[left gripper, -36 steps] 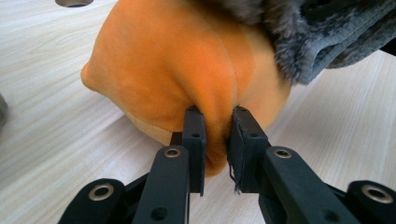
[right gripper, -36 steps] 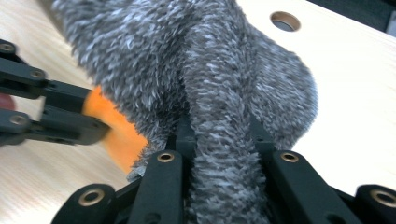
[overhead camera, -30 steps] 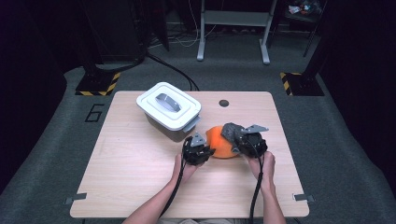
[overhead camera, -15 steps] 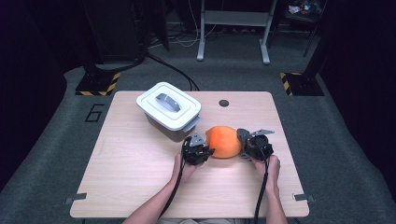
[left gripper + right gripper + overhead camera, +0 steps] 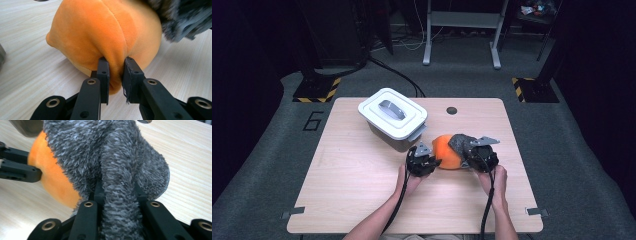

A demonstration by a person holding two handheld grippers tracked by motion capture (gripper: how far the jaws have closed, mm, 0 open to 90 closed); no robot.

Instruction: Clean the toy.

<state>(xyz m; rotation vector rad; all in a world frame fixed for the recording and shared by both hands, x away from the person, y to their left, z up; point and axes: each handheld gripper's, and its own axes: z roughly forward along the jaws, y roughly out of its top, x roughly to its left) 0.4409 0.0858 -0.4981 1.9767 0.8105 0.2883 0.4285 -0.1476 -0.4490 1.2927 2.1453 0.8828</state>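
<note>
A rectangular table (image 5: 362,180) with a pale wood-grain top and rounded corners stands on grey carpet. A small dark round hole (image 5: 451,110) sits near its far edge. On the far left part of the top rests a white rectangular plastic container (image 5: 393,117) with a closed lid and a grey handle. Just right of it, near the middle, lies a round orange plush ball (image 5: 446,151) partly covered by fuzzy grey fabric (image 5: 459,142) on its right side.

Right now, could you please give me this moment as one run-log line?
left gripper: shut on orange plush | right gripper: shut on grey fuzzy part | white lidded box: untouched
</note>
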